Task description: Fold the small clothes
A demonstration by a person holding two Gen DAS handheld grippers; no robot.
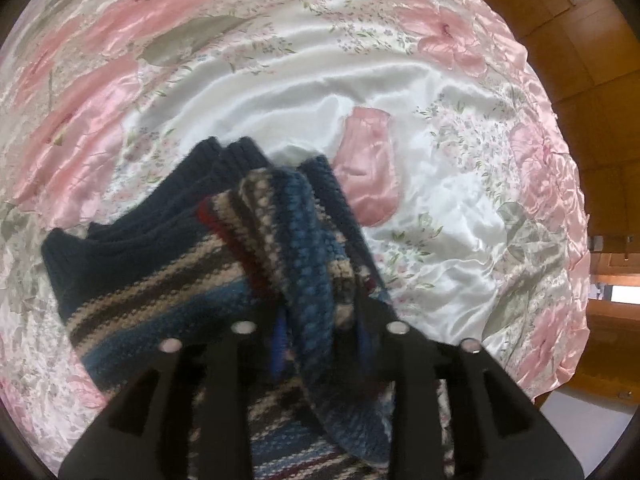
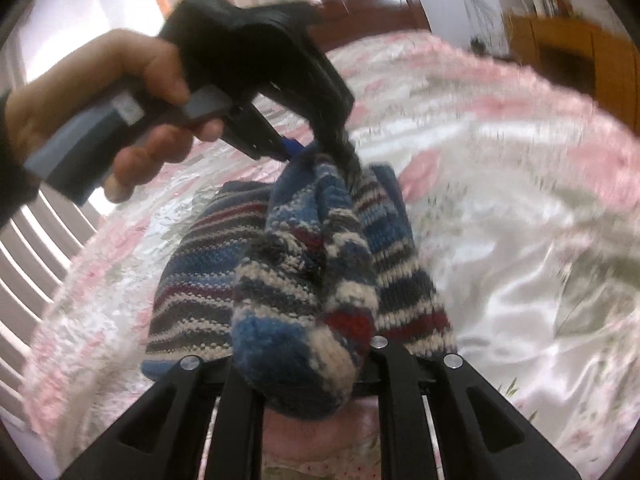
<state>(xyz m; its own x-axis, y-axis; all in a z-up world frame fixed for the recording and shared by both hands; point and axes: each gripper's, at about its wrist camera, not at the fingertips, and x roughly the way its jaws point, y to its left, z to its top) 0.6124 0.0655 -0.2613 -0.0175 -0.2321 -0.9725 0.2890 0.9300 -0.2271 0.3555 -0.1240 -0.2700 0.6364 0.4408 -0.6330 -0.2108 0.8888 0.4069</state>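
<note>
Striped knit socks (image 2: 304, 280) pinched, both tongs

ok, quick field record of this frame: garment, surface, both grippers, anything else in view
garment: striped knit garment, bunched, lifted at one end
surface: floral satin bedspread
left gripper: shut on the knit, seen from the right wrist view
right gripper: knit between its fingers; grip unclear
hand: holding left gripper's handle
background: wooden cabinet

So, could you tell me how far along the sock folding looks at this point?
Partway. Done: nothing lies finished on the floral bedspread. In hand: the left gripper pinches the upper end of the striped knit socks, doubled over, while the right gripper has the toe end between its fingers. Left: finishing the fold and laying them down.
</note>
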